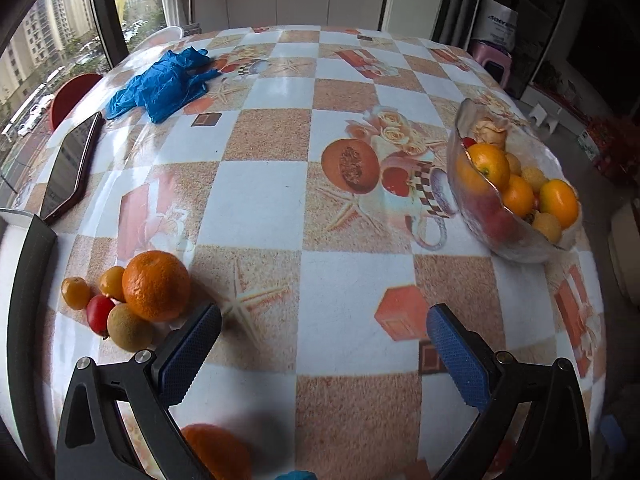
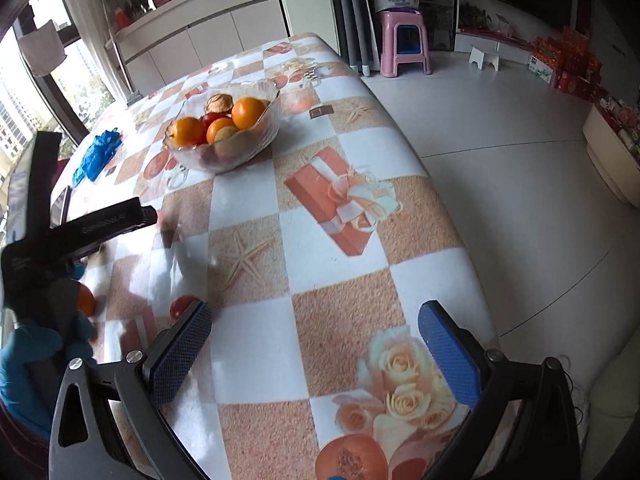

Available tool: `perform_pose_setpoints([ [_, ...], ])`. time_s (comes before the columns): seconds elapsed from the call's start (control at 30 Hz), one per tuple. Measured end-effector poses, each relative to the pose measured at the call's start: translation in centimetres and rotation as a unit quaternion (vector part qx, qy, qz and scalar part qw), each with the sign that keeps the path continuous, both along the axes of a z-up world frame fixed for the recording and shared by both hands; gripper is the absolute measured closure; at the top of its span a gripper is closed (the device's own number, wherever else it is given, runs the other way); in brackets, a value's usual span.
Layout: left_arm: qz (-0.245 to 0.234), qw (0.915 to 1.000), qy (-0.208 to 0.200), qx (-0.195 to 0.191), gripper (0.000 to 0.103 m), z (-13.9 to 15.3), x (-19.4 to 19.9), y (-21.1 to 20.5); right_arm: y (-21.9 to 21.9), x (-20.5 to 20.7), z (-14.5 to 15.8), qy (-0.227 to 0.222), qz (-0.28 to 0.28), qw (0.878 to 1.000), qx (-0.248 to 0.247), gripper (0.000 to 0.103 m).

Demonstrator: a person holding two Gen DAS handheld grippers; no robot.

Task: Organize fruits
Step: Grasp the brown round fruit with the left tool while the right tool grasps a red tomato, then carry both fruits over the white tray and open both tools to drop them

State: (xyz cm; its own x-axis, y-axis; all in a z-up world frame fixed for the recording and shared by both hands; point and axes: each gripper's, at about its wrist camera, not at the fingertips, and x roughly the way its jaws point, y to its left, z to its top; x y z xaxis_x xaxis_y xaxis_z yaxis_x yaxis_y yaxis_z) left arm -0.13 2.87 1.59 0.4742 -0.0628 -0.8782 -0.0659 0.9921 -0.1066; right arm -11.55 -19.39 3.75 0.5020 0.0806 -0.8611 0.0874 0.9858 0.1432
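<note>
Left gripper (image 1: pixel 324 330) wide open, empty, above the checked tablecloth (image 1: pixel 264 192). Right gripper (image 2: pixel 316 334) also spread wide, nothing held. Loose fruit beside left pad: big orange (image 1: pixel 156 286), kiwi (image 1: pixel 129 327), red fruit (image 1: pixel 100 313), two small oranges (image 1: pixel 76 292). Glass bowl (image 1: pixel 516 240) of fruit far right; blue gloves (image 1: pixel 164 84), phone (image 1: pixel 72 168) at back left

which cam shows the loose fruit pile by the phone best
The left wrist view: the large orange, brown kiwi, small red fruit and two small orange fruits lie in plain sight. The right wrist view shows only an orange sliver behind the left gripper.
</note>
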Motion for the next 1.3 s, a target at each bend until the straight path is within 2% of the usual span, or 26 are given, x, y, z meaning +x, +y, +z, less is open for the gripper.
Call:
perform_pose_setpoints([
  [0.07,-0.018,0.9990,-0.029,-0.027,0.000,2.2,-3.3,1.9,1.5,-0.4,-0.1,-0.007,0.024,1.000,-0.015,0.000],
  [0.1,-0.025,0.9983,-0.045,-0.027,0.000,3.3,-4.9,3.0,2.4,-0.5,-0.3,-0.010,0.037,0.999,-0.021,0.000],
  [0.2,-0.029,0.9960,-0.083,0.013,0.000,4.9,-9.5,5.8,4.7,0.1,-1.0,-0.010,0.064,0.997,-0.033,0.000],
  [0.3,-0.019,0.9960,-0.076,0.043,0.000,3.9,-12.2,8.1,6.8,1.2,-1.8,-0.014,0.078,0.996,-0.050,0.000],
  [0.43,-0.003,0.9992,-0.020,0.035,0.000,0.2,-13.0,10.0,8.5,2.0,-3.1,-0.008,0.085,0.993,-0.080,0.000],
  [0.5,-0.004,0.9992,-0.006,0.040,0.000,-1.3,-12.8,10.1,8.3,1.9,-3.2,-0.012,0.083,0.994,-0.071,0.000],
  [0.57,-0.020,0.9969,-0.038,0.066,0.000,-1.5,-12.9,9.2,8.3,1.7,-3.3,-0.016,0.087,0.993,-0.075,0.000],
  [0.63,-0.014,0.9979,-0.038,0.050,0.000,-1.7,-12.7,9.4,8.3,1.7,-3.2,-0.015,0.088,0.993,-0.075,0.000],
  [0.73,-0.010,0.9975,-0.045,0.053,0.000,-1.6,-12.7,9.4,8.6,2.0,-3.2,-0.012,0.078,0.994,-0.078,0.000],
  [0.8,-0.011,0.9979,-0.032,0.056,0.000,-1.5,-12.3,9.3,8.9,1.9,-3.0,-0.020,0.085,0.993,-0.077,0.006],
  [0.83,-0.014,0.9980,-0.027,0.056,0.000,-1.5,-12.2,9.3,9.2,1.6,-2.8,-0.025,0.093,0.992,-0.076,0.016],
  [0.87,-0.018,0.9981,-0.025,0.053,0.004,-1.4,-12.2,9.3,9.5,1.5,-2.6,-0.029,0.101,0.992,-0.076,0.030],
  [0.9,-0.023,0.9980,-0.030,0.051,0.018,-1.2,-12.4,9.2,9.8,1.4,-2.4,-0.031,0.106,0.991,-0.074,0.039],
  [0.93,-0.031,0.9974,-0.039,0.051,0.028,-0.9,-12.7,9.0,9.8,1.3,-2.2,-0.031,0.105,0.991,-0.072,0.060],
  [0.97,-0.044,0.9970,-0.041,0.049,0.045,-0.7,-12.8,8.7,9.7,1.3,-2.1,-0.029,0.101,0.992,-0.067,0.076],
  [1.0,-0.054,0.9965,-0.042,0.048,0.063,-0.6,-12.9,8.5,9.5,1.3,-2.0,-0.027,0.097,0.993,-0.058,0.077],
  [1.03,-0.061,0.9962,-0.044,0.045,0.072,-0.4,-13.0,8.4,9.2,1.1,-1.9,-0.026,0.093,0.994,-0.047,0.077],
  [1.2,-0.069,0.9967,-0.037,-0.020,0.074,-0.1,-13.9,9.7,8.2,-0.9,-0.7,-0.039,0.096,0.994,0.021,0.077],
  [1.3,-0.072,0.9959,-0.047,-0.030,0.074,0.9,-14.9,10.4,8.1,-1.9,0.1,-0.039,0.097,0.993,0.049,0.077],
])
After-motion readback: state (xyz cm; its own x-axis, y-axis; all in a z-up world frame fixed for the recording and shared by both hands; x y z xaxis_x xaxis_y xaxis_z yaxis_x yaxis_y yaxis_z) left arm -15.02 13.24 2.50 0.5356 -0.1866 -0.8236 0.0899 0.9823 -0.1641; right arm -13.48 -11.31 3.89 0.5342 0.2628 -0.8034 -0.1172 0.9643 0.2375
